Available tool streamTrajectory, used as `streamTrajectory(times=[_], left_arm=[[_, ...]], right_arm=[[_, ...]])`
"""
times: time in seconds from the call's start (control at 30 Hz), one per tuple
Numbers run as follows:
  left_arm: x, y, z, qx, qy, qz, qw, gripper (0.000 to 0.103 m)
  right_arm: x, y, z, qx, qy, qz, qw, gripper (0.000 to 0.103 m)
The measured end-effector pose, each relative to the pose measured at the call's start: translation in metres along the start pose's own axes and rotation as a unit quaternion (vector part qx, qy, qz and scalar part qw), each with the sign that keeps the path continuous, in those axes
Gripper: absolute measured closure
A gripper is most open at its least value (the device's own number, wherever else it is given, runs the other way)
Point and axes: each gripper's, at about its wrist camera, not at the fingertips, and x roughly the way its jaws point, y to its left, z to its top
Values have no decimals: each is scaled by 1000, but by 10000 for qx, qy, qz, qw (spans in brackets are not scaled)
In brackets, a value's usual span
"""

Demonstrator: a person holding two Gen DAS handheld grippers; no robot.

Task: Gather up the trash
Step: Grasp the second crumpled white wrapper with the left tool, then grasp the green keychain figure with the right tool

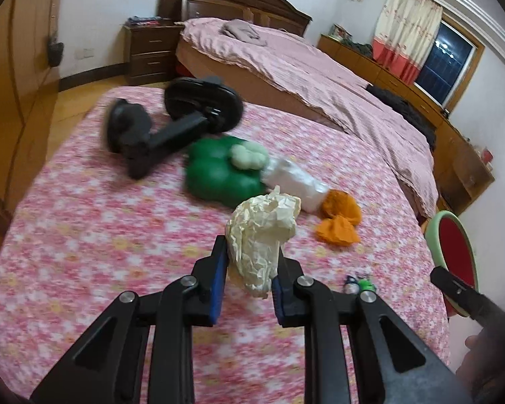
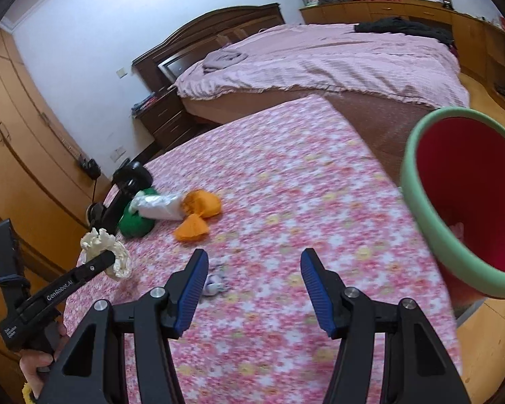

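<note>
My left gripper is shut on a crumpled cream paper ball and holds it above the pink floral table. The ball and the left gripper also show in the right wrist view. My right gripper is open and empty above the table. A red bin with a green rim stands at the table's right edge, also in the left wrist view. Two orange paper wads, a white wrapped packet and a green lump lie mid-table.
A black stand with a round pad lies at the table's far side. A small white and green scrap lies near my fingers, also in the right wrist view. A pink bed lies behind. Wooden wardrobes stand at left.
</note>
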Motion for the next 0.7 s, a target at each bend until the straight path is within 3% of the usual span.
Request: streamTrajectory(times=[0.43,0.7], left_arm=[[-20,38,3,64,-248,414,9988,80],[-26,53,-1,-70,-247,343,9991,80]], right_arm=[[43,50,-20,-455,372,-60,9983,43],[64,63,-27,-651,351,-402,9964,41]])
